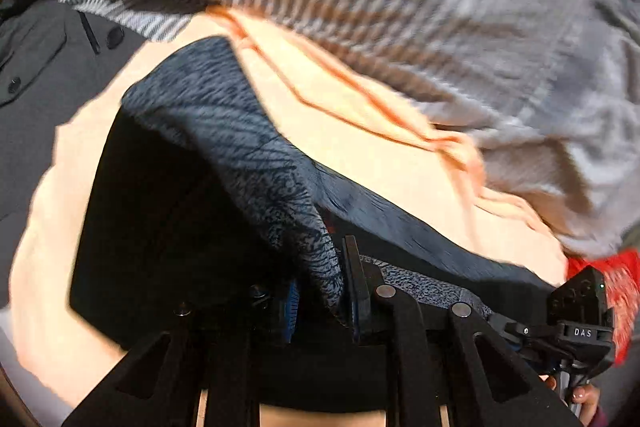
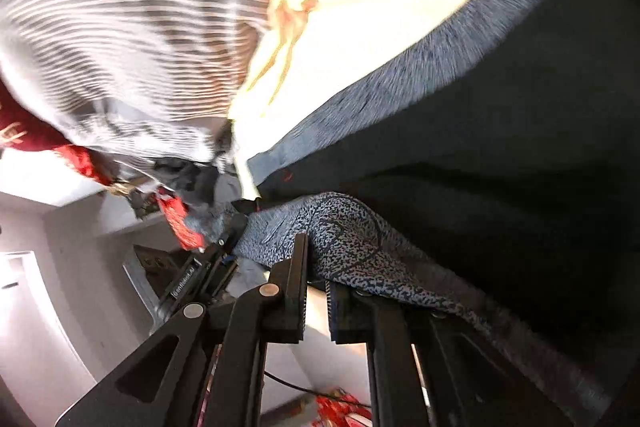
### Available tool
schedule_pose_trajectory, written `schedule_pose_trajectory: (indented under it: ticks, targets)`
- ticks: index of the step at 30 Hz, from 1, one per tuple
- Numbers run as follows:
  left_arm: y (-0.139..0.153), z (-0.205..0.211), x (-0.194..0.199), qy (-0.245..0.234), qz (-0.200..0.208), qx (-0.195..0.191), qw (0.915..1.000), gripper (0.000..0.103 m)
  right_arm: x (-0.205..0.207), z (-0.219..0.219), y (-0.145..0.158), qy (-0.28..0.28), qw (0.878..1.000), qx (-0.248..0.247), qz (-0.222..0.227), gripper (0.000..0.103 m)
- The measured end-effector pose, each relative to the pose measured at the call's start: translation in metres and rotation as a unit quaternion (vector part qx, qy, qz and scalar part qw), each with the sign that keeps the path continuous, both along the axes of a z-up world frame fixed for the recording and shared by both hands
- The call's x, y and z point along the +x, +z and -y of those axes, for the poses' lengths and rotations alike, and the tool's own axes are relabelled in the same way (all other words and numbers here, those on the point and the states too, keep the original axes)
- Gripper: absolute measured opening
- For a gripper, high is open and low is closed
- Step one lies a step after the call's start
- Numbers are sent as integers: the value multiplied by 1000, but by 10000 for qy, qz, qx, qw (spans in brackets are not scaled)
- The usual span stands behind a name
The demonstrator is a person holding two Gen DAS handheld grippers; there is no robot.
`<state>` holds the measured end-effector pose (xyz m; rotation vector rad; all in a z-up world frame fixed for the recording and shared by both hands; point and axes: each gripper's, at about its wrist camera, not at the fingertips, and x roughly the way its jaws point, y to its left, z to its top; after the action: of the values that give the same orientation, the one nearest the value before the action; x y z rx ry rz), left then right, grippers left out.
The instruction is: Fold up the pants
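Pants [image 1: 248,163], dark, blue-speckled lining, draped

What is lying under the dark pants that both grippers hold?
Under the dark pants lies a pale peach cloth, with a grey striped fabric beyond it. What is beneath the peach cloth is covered and cannot be seen.

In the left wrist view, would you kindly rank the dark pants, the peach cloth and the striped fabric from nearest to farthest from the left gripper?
1. Dark pants: clamped in the left gripper jaws, lower centre.
2. Peach cloth: beneath and beyond the pants.
3. Striped fabric: across the top, farthest.
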<state>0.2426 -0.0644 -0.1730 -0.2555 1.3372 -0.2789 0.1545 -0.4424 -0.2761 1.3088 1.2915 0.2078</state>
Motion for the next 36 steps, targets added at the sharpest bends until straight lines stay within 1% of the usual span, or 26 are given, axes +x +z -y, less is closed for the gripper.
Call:
schedule_pose_trajectory:
  ticks: [1, 2, 4, 7, 8, 10, 11, 12, 13, 14, 15, 16, 17, 18, 20, 22, 24, 25, 26, 27, 28, 29, 31, 33, 35, 36]
  targets:
    - [-12, 2, 6, 51, -99, 46, 9999, 26, 9, 3, -11, 93, 9999, -19, -91, 10]
    - [-19, 3, 9, 94, -147, 49, 9998, 28, 16, 4, -20, 156, 9998, -16, -157, 11]
    - [-26, 3, 13, 214, -201, 57, 9996, 28, 27, 8, -35, 247, 9993, 32, -262, 11]
    - [-14, 1, 12, 231, -266, 87, 9993, 28, 33, 12, -47, 284, 9990, 160, -295, 10]
    - [-5, -2, 10, 273, -181, 155, 9993, 30, 33, 13, -49, 274, 9989, 238, -287, 10]
    - [22, -9, 3, 433, 190, 584, 9972, 70, 33, 17, -49, 286, 9987, 306, -278, 10]
    - [36, -11, 0, 516, 408, 741, 9951, 73, 35, 19, -46, 299, 9987, 315, -275, 12]
    - [47, -12, -5, 489, 596, 876, 9932, 74, 35, 20, -44, 315, 9987, 314, -261, 15]
    - [52, -9, -10, 336, 623, 1033, 9921, 73, 36, 20, -38, 347, 9988, 279, -207, 23]
    - [52, -4, -14, 174, 587, 1178, 9911, 74, 37, 20, -27, 415, 9990, 153, -69, 39]
    - [49, 4, -19, -25, 529, 1318, 9899, 74, 36, 19, -15, 488, 9988, 2, 107, 49]
    - [44, 13, -27, -241, 483, 1445, 9880, 74, 34, 16, 1, 581, 9976, -169, 323, 67]
    - [38, 24, -33, -409, 453, 1545, 9861, 74, 28, 12, 19, 704, 9952, -343, 582, 73]
    - [27, 37, -42, -576, 401, 1639, 9840, 74, 21, 7, 35, 860, 9922, -382, 816, 73]
    - [12, 56, -53, -750, 310, 1665, 9827, 74, 3, -4, 44, 1072, 9898, -209, 917, 73]
    - [-9, 76, -62, -967, 238, 1904, 9766, 74, -9, -12, 32, 1285, 9896, -206, 613, 73]
    - [-29, 87, -66, -1061, 150, 2260, 9682, 75, -24, -12, 8, 1570, 9835, -897, -14, 73]
    - [-30, 90, -67, -1056, 278, 2331, 9663, 78, -28, -9, 6, 1550, 9827, -1012, -67, 60]
    - [-29, 91, -68, -1087, 340, 2370, 9648, 78, -35, -2, 9, 1397, 9851, -1000, 37, 54]
    - [-28, 93, -67, -1170, 328, 2396, 9632, 79, -42, 5, 17, 1202, 9873, -1021, 174, 54]
    - [-25, 93, -68, -1261, 307, 2402, 9620, 79, -52, 12, 27, 1015, 9878, -1135, 324, 56]
    - [-23, 94, -70, -1326, 272, 2405, 9611, 78, -67, 20, 41, 819, 9858, -1393, 451, 62]
    - [-17, 97, -79, -1543, 190, 2328, 9600, 78, -98, 31, 59, 554, 9798, -1871, 444, 68]
    - [-10, 109, -99, -1918, 236, 2113, 9581, 78, -139, 43, 72, 299, 9749, -2180, 331, 68]
    - [-3, 128, -125, -2396, 275, 1917, 9514, 78, -182, 47, 83, -19, 9722, -2331, 226, 68]
    - [0, 134, -137, -2552, 234, 1781, 9500, 78, -208, 49, 86, -216, 9707, -2391, 138, 68]
